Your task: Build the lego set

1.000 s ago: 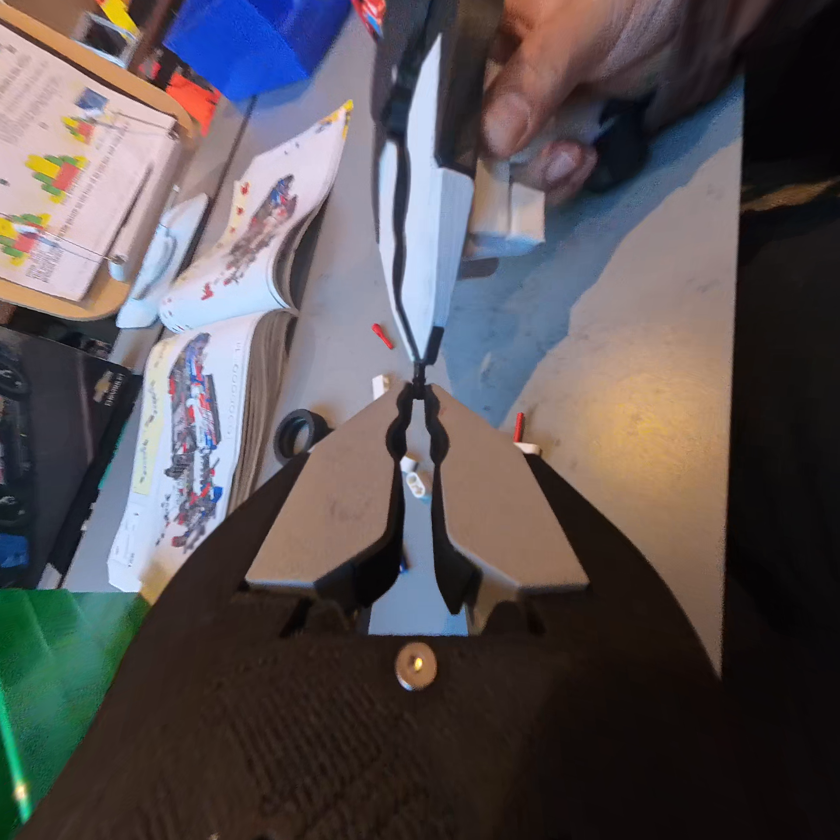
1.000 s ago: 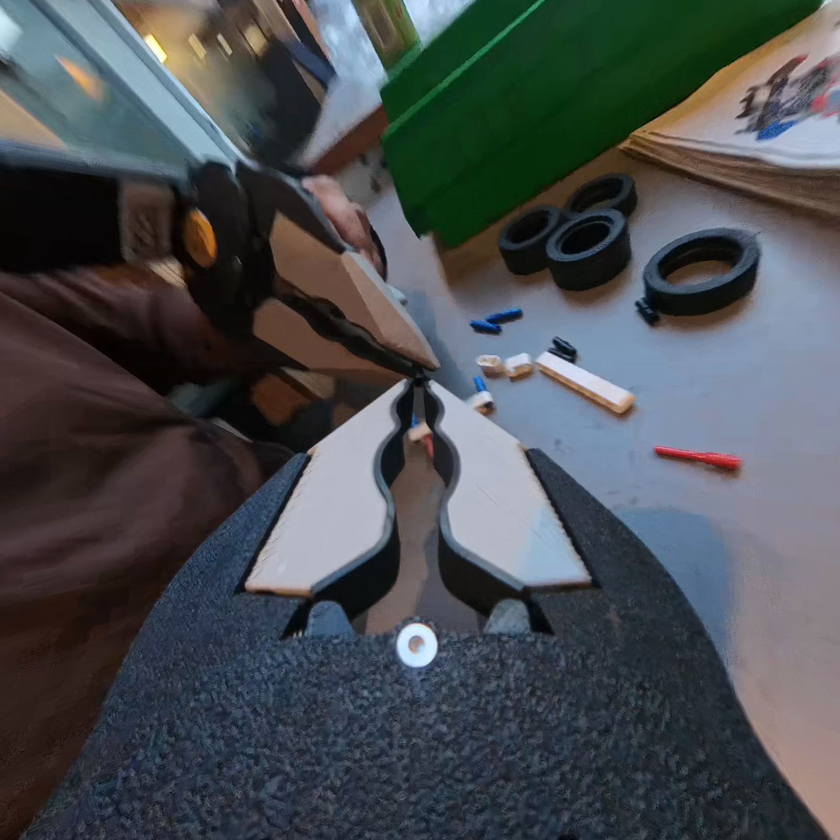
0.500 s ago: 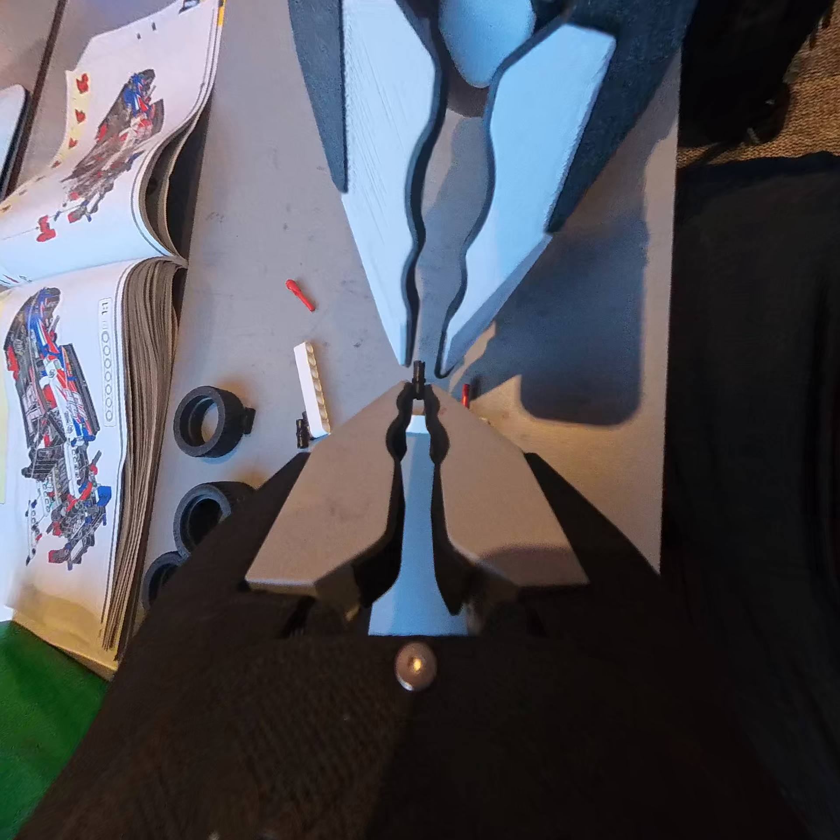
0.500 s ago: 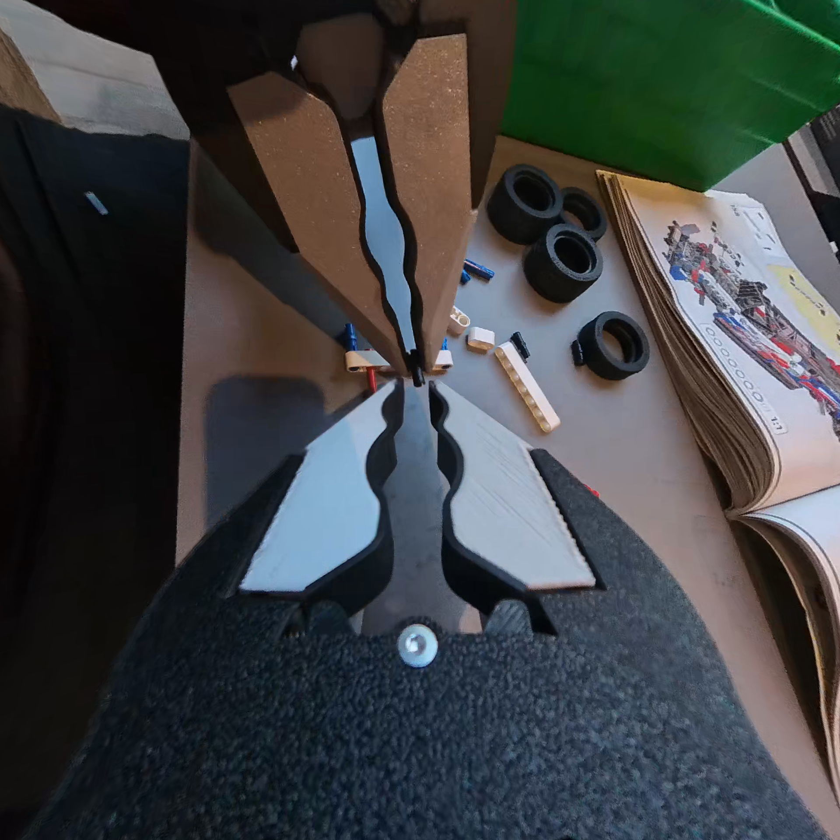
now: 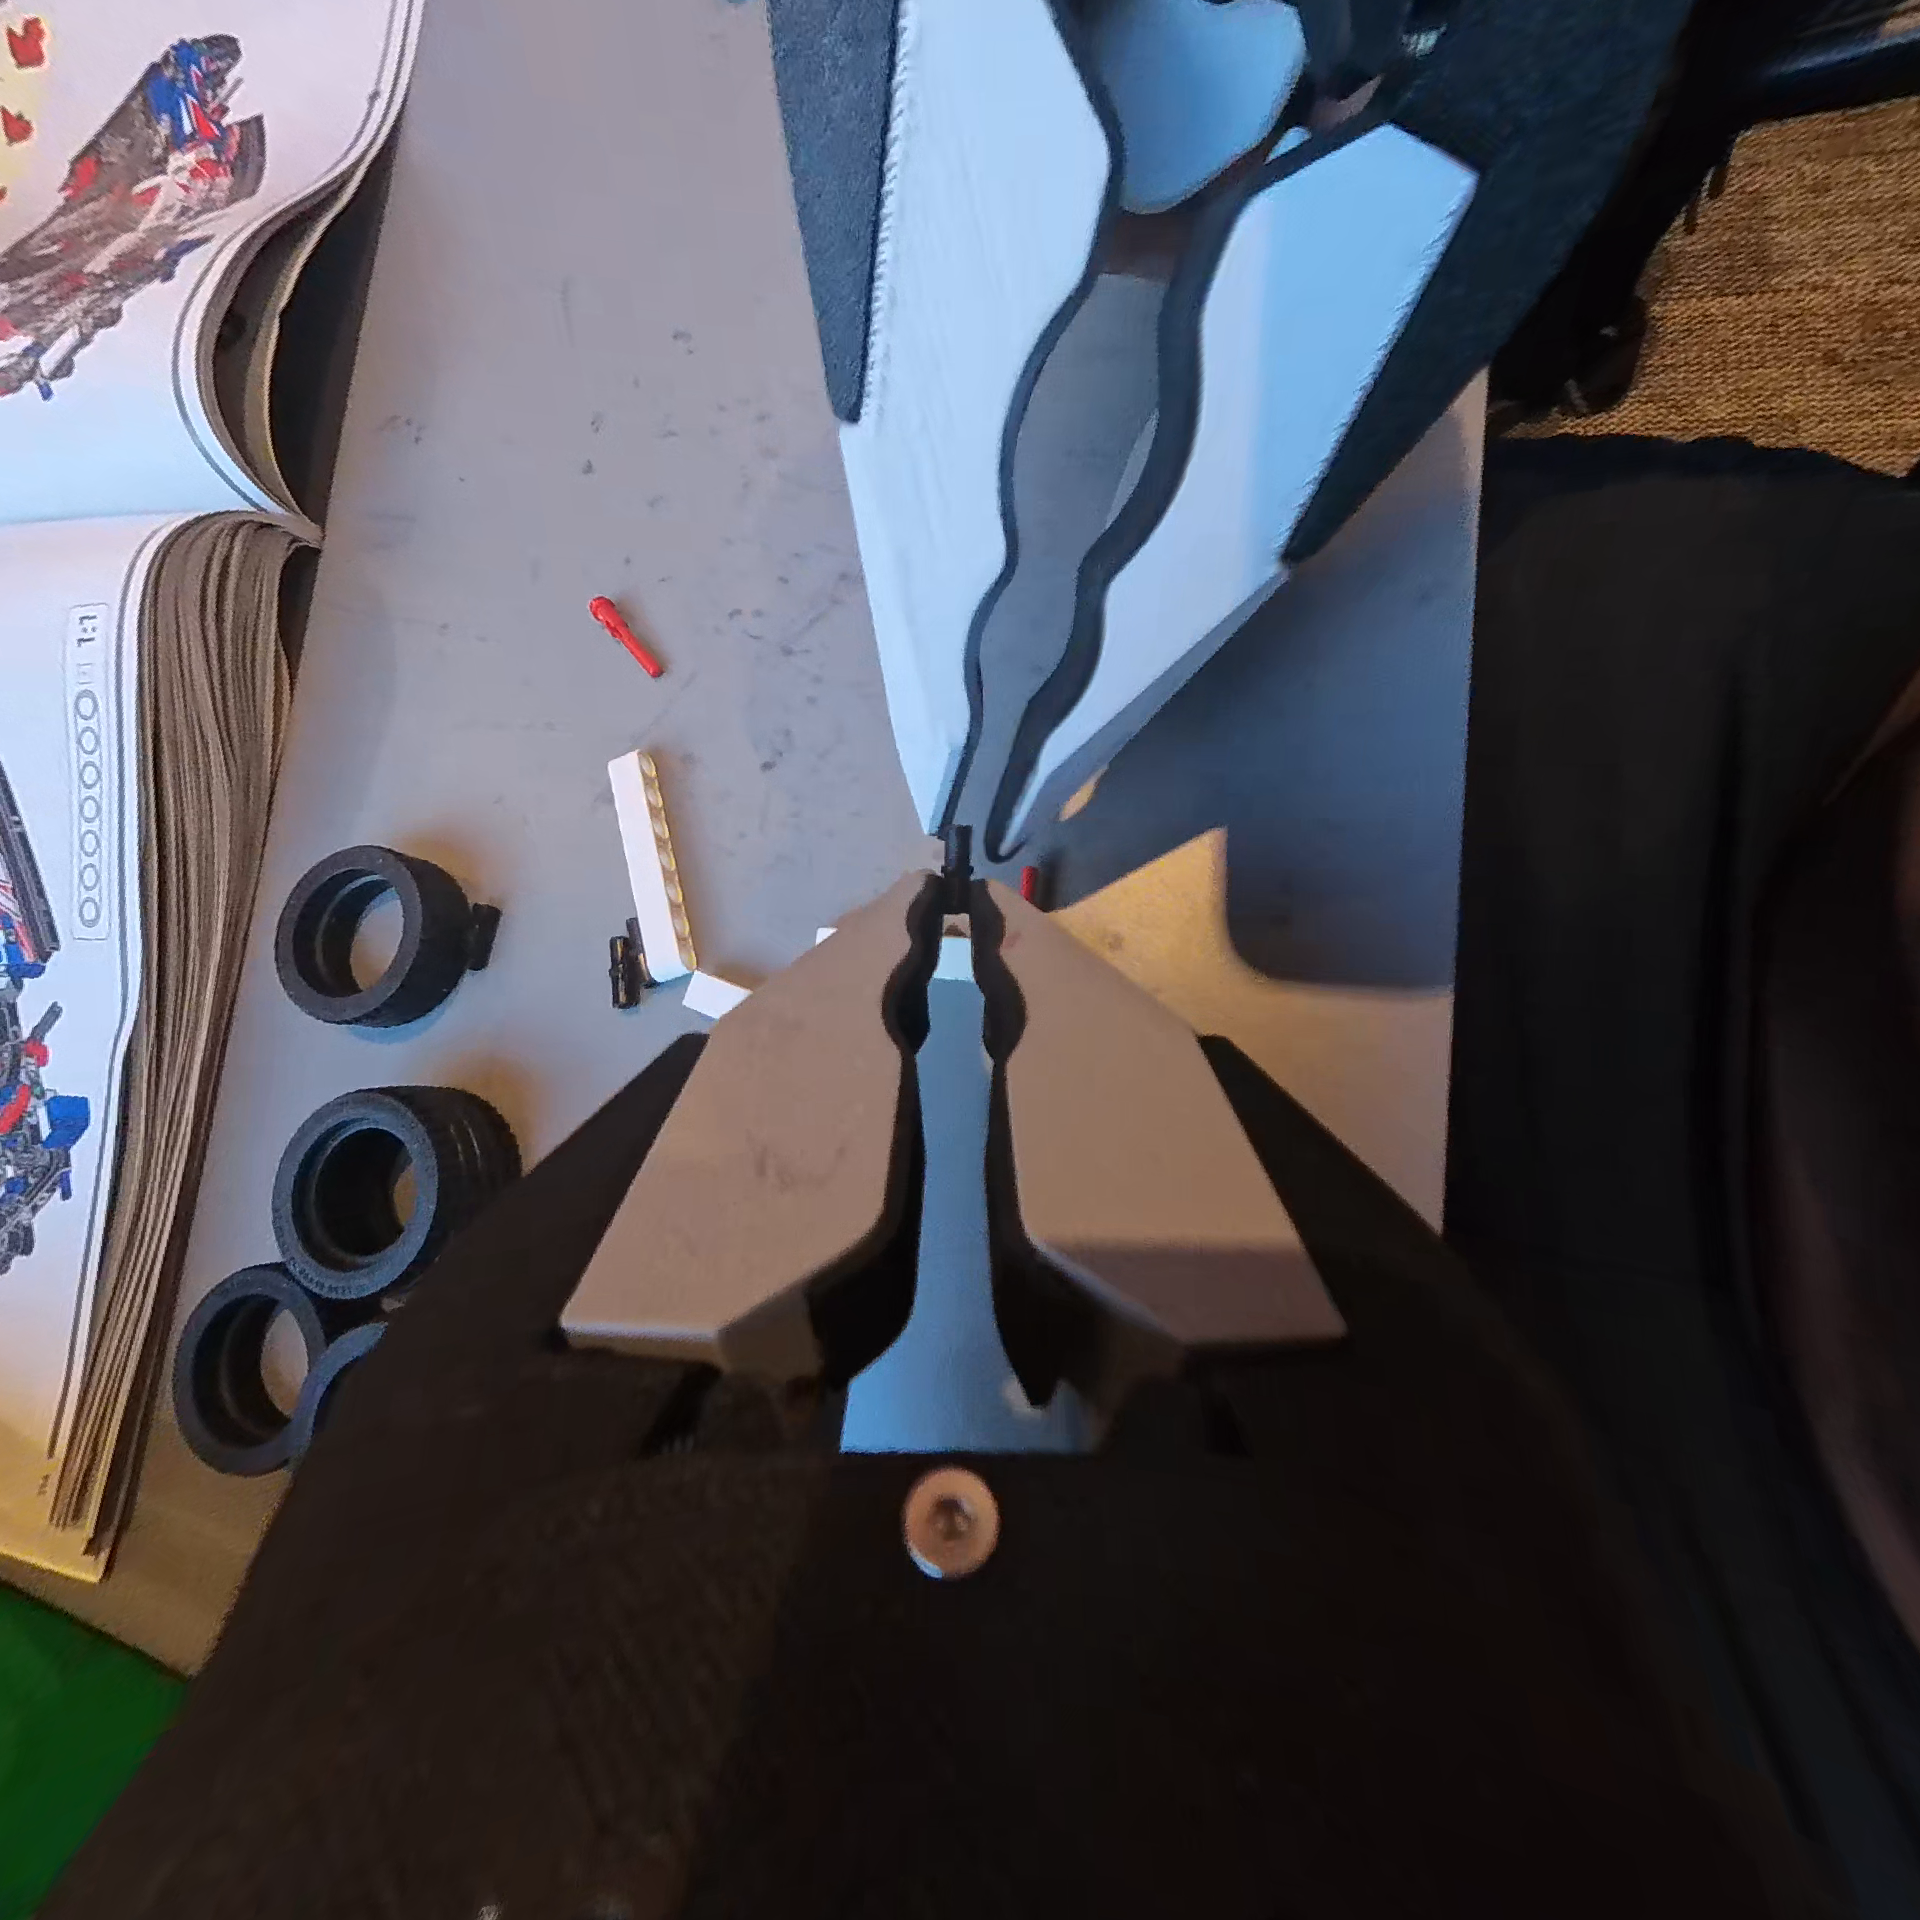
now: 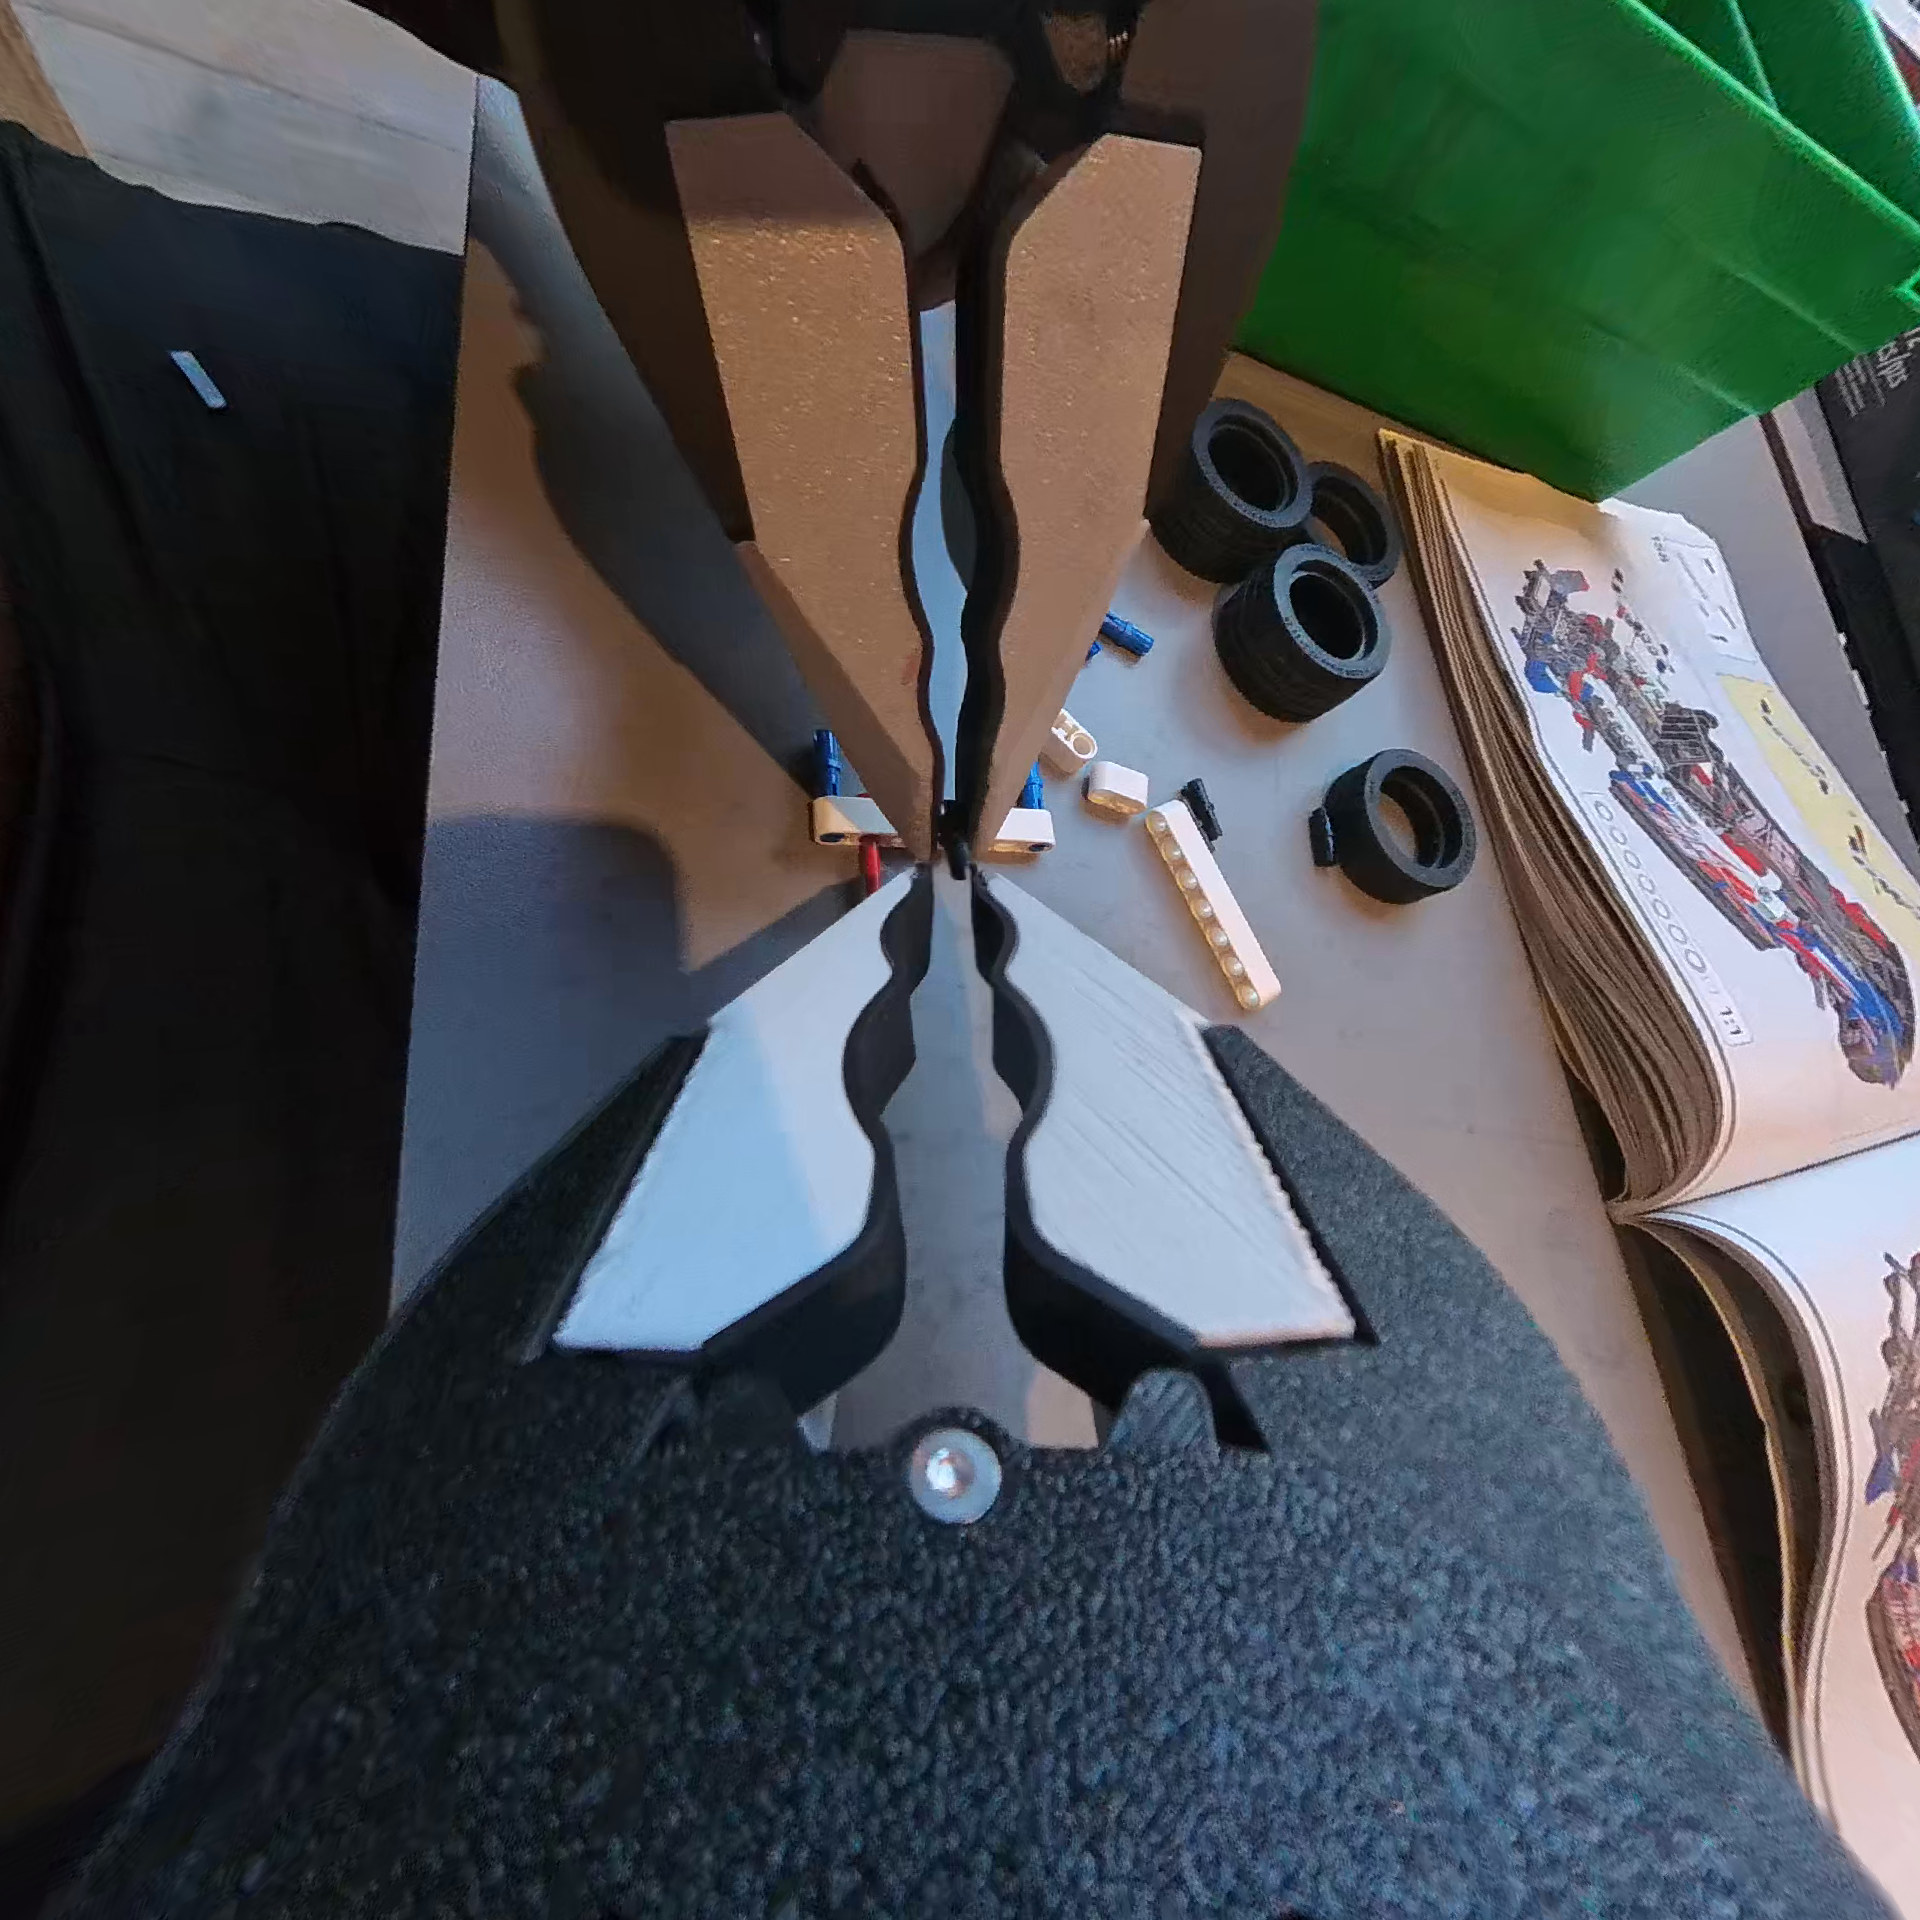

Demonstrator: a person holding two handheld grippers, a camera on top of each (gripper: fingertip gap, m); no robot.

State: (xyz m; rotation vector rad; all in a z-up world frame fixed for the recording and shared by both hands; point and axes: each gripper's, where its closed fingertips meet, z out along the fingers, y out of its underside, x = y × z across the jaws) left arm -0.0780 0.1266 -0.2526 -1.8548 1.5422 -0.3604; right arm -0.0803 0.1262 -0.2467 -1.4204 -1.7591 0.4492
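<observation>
My left gripper (image 5: 954, 902) is shut on a small black pin (image 5: 956, 860) that sticks out past its tips. It also shows in the right wrist view (image 6: 951, 821), coming down from the top with the pin (image 6: 954, 844). My right gripper (image 6: 948, 883) is open, tip to tip with the left. The pin's free end sits at the mouth of its jaws and the pads do not press on it. In the left wrist view the right gripper (image 5: 982, 836) comes from the top. Below them lies a white beam assembly (image 6: 836, 816) with blue pins and a red axle.
On the grey table (image 5: 540, 416) lie a long white beam (image 5: 652, 868) (image 6: 1210, 904), a red axle (image 5: 623, 636), a loose black pin (image 5: 623, 961), small white connectors (image 6: 1117, 784) and black tyres (image 5: 364, 951) (image 6: 1304, 634). An open instruction booklet (image 6: 1714, 831) and a green bin (image 6: 1558, 208) stand beyond. Both grippers' tips are close together, under 4 cm apart.
Both grippers have swung over the table, still tip to tip. The right jaws opened from nearly shut, then narrowed a little. The left has kept its hold on the black pin.
</observation>
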